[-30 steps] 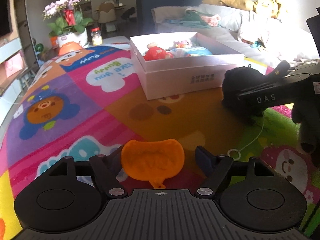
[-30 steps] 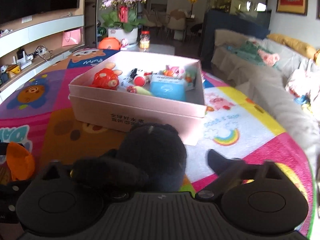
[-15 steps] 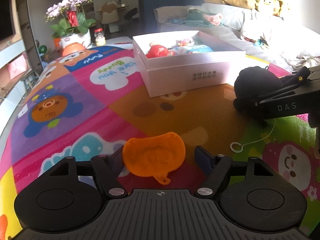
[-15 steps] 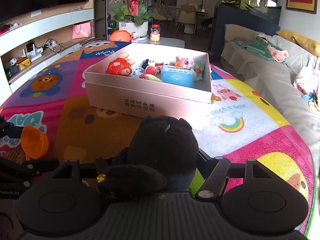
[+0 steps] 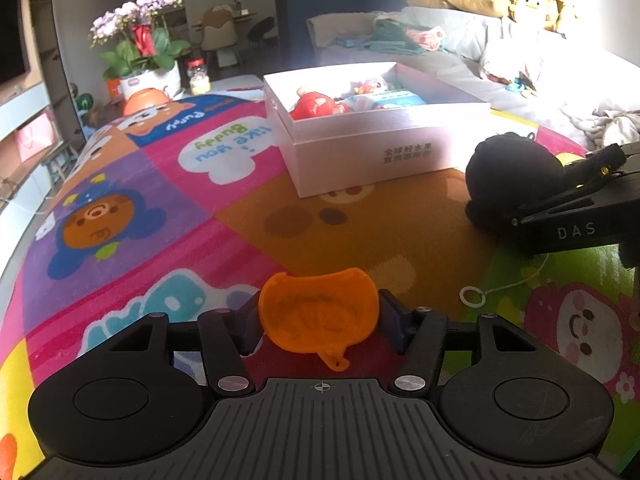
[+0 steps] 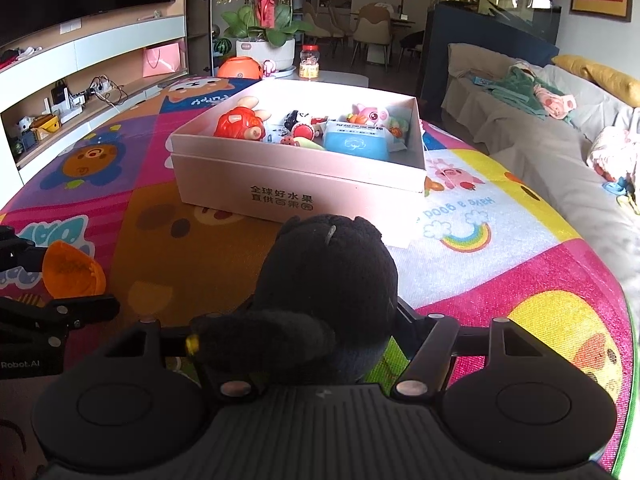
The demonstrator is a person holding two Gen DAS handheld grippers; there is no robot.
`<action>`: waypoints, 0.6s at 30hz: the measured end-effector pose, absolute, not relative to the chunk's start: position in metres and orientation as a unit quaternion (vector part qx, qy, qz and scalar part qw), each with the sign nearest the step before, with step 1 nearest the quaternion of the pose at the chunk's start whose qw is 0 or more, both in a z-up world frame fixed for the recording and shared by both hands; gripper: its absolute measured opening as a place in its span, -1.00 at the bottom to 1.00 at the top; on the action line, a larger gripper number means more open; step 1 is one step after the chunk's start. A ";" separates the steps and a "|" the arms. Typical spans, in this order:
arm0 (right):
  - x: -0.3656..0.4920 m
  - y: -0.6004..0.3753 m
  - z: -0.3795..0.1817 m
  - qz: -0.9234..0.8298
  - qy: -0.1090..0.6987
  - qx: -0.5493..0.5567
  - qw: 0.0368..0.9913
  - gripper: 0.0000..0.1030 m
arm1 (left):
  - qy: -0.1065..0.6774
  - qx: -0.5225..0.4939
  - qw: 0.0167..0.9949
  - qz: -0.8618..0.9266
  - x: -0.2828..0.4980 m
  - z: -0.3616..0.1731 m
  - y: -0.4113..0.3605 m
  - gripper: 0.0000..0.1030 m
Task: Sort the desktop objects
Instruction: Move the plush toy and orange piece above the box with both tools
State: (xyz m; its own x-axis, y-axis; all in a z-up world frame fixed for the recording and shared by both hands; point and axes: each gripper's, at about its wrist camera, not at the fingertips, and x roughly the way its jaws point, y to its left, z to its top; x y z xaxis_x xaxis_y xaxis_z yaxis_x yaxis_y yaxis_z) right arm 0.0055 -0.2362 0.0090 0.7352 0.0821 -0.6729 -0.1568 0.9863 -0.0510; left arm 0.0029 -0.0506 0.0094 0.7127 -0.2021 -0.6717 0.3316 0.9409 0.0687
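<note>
Orange pumpkin-shaped toy [image 5: 318, 314] held low at centre of the left wrist view, pinched between the pads of the left hand-held gripper [image 5: 318, 320], jaws just closed in onto its two sides; broad axis running left to right across the jaws, small loop tab pointing down toward the camera. Black plush toy [image 6: 326, 280] likewise clamped at lower centre of the right wrist view in the right hand-held gripper [image 6: 320, 332], jaws just narrowed against its soft body (left pad hidden behind a plush limb, so contact on that side judged, not seen). Pink open box [image 6: 298, 194] straight ahead and upward in both frames, already holding a red toy [image 6: 238, 122], a blue packet [image 6: 356, 142] and other small pieces. Right hand-held gripper plainly nearer: plush nearly touching the box's front wall, while the orange toy sits well apart across bare play mat [image 5: 160, 208]. Probably a lift over the near wall needed for both. Thin white cord with ring [image 5: 472, 296] lying on the mat at right of the left view, beneath the right gripper, possibly tied to the plush. Potted orchids [image 6: 264, 4] and sofa [image 6: 520, 128] far behind, clear of the path.
</note>
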 end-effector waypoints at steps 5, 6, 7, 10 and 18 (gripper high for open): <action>-0.003 -0.245 0.026 0.083 0.356 -0.031 0.931 0.22 | 0.334 0.089 0.924 -0.163 0.001 0.024 -0.049 0.23; -0.006 -0.249 0.036 0.086 0.347 -0.023 0.934 0.22 | 0.319 0.094 0.928 -0.166 0.003 0.033 -0.050 0.23; -0.009 -0.254 0.050 0.087 0.331 -0.015 0.939 0.22 | 0.302 0.100 0.933 -0.166 0.007 0.042 -0.052 0.23; -0.019 -0.273 0.097 0.079 0.267 0.006 0.961 0.23 | 0.245 0.117 0.947 -0.170 0.028 0.073 -0.064 0.23; -0.022 -0.292 0.156 0.044 0.176 -0.003 0.983 0.23 | 0.186 0.121 0.962 -0.158 0.127 0.101 -0.113 0.55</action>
